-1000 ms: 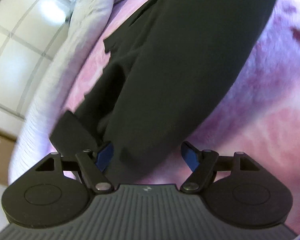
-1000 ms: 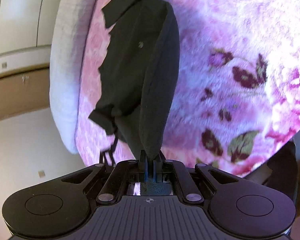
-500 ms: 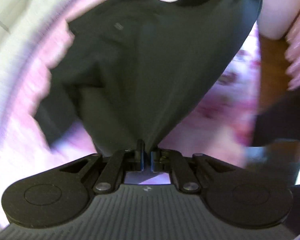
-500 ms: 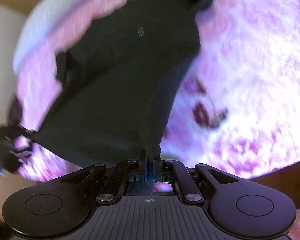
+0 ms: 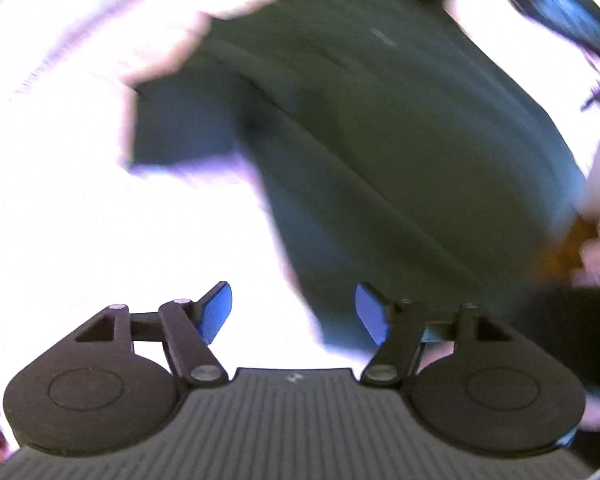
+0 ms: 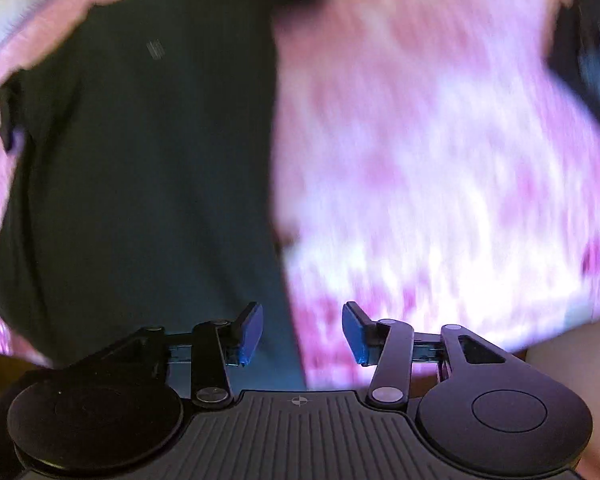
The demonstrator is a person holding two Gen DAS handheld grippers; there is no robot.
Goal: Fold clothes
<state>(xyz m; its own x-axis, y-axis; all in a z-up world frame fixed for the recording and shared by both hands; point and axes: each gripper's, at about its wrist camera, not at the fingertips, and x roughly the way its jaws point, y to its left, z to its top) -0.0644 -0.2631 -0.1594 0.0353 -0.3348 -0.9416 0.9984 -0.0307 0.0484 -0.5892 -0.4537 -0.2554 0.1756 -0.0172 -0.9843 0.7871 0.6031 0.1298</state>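
Note:
A dark T-shirt [image 5: 380,120] lies spread on the pink floral blanket [image 6: 440,160]. It also shows in the right wrist view [image 6: 140,180], filling the left half. My left gripper [image 5: 293,312] is open and empty, its blue pads just off the shirt's near corner. My right gripper [image 6: 302,332] is open and empty over the shirt's right edge, where cloth meets blanket. Both views are motion-blurred.
The blanket [image 5: 80,220] is washed out to white in the left wrist view. The other gripper [image 6: 596,72] shows as a dark blur at the right edge. A hand and an orange patch [image 5: 568,248] sit at the right of the left wrist view.
Both grippers were shut on the shirt half a second ago and have opened. The shirt has dropped flat onto the blanket, spread wider than a second ago.

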